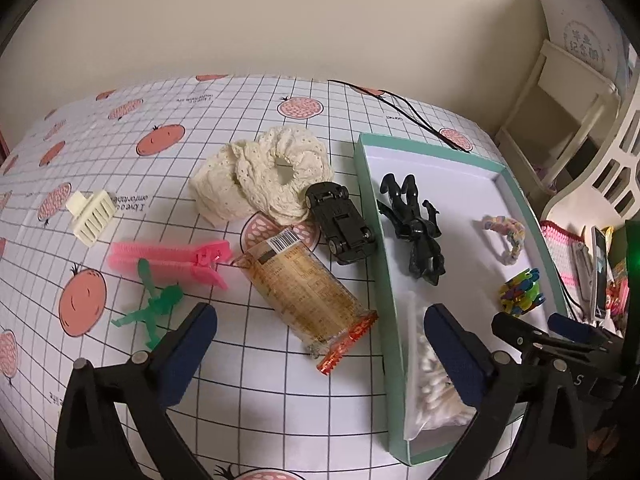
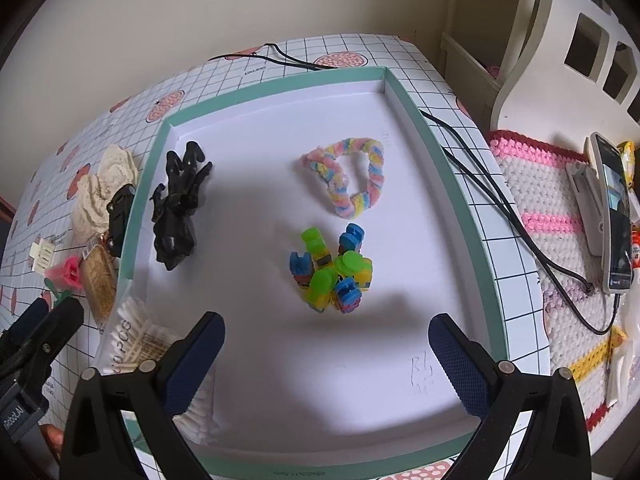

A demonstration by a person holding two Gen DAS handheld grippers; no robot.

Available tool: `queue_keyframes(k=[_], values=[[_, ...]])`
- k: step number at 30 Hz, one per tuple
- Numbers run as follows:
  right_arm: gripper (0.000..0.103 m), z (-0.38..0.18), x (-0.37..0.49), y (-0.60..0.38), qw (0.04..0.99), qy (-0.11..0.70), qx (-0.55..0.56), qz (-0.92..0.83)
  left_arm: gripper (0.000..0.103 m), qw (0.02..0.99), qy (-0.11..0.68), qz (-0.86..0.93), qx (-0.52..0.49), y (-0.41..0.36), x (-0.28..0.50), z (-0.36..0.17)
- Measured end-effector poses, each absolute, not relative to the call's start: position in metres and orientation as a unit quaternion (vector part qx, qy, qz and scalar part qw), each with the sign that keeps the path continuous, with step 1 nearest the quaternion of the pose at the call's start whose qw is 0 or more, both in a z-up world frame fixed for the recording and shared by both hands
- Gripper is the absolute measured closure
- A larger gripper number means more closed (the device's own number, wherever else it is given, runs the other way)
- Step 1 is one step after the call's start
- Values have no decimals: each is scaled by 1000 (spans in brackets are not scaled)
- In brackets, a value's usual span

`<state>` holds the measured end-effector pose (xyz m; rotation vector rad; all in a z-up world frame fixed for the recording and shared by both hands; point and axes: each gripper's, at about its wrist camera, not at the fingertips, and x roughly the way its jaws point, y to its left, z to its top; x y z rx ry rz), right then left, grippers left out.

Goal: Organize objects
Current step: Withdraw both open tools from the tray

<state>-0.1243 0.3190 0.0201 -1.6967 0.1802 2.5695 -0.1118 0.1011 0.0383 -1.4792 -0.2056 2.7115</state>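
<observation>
Inside tray [image 2: 404, 92], figure [image 2: 176, 204] at nine o'clock, clips [image 2: 332, 268] centre; both grippers, left [image 1: 320, 344] and right [image 2: 326, 356], fingers wide, empty.

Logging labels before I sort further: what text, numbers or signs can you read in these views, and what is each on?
"00 PCS", start cut off: cotton swab bag.
"S": right gripper's body.
"RoboAI", start cut off: left gripper's body.
Snack packet: barcode and print, too small to read.
Tablecloth: upside-down print, blurred.
Sign on the shelf: blurred characters, not readable.
</observation>
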Motion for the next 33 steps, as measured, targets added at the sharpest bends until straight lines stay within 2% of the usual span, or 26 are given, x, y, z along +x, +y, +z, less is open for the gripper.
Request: queue_keyframes(k=[18, 33], values=[[0, 42, -128, 288, 39, 57, -500, 863, 0, 5, -74, 880, -469, 63, -113, 40], [0, 57, -134, 215, -16, 37, -471, 881, 0, -71, -146, 867, -472, -39, -106, 29]])
